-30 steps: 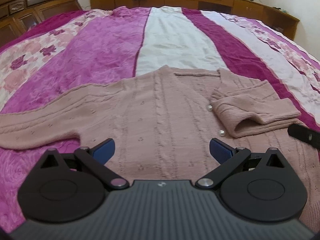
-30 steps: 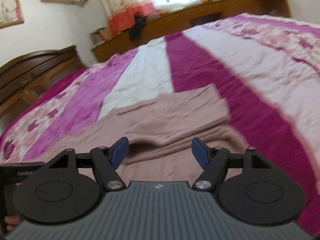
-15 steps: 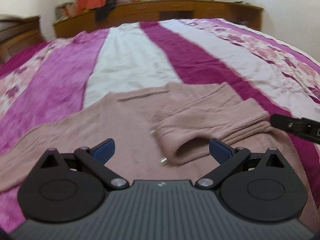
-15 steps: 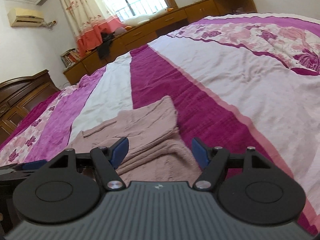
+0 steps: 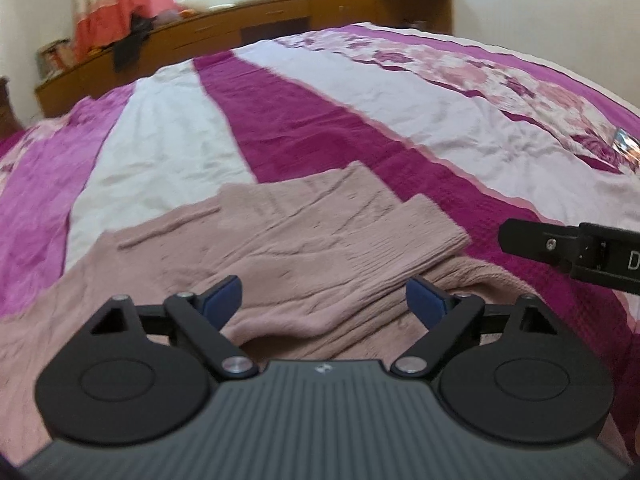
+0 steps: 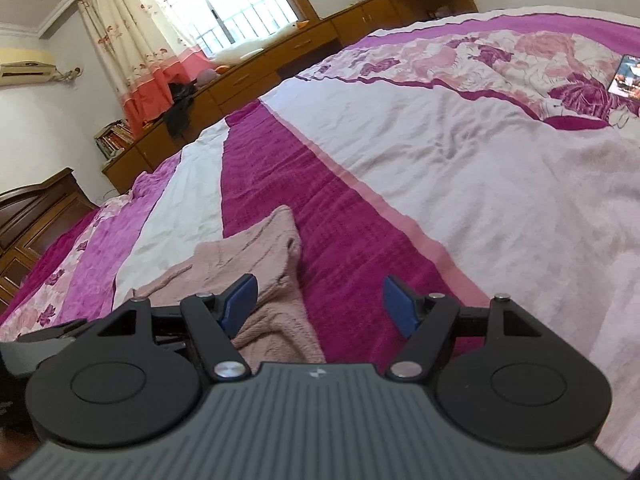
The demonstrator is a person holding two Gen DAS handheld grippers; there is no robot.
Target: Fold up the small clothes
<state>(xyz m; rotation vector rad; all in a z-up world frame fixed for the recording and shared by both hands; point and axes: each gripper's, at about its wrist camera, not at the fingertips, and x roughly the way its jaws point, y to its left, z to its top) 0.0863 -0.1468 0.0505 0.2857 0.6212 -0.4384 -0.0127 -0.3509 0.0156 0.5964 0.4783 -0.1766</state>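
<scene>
A dusty-pink knit cardigan lies flat on the striped bedspread, one sleeve folded back across its chest. My left gripper hovers low over that sleeve, its jaws closing. The sleeve's lower fold lies between the blue pads, which do not press on it. My right gripper is open at the cardigan's right edge, left pad over the knit and right pad over magenta cloth. One of its fingers shows at the right of the left wrist view.
Low wooden cabinets run along the far wall under a window with a curtain. Dark wooden furniture stands at the left. A small printed card lies on the bedspread at the far right.
Both views have swung to the right across the cardigan. My left gripper has moved from the button front to the folded sleeve, its jaws narrower. My right gripper has shifted to the cardigan's right edge.
</scene>
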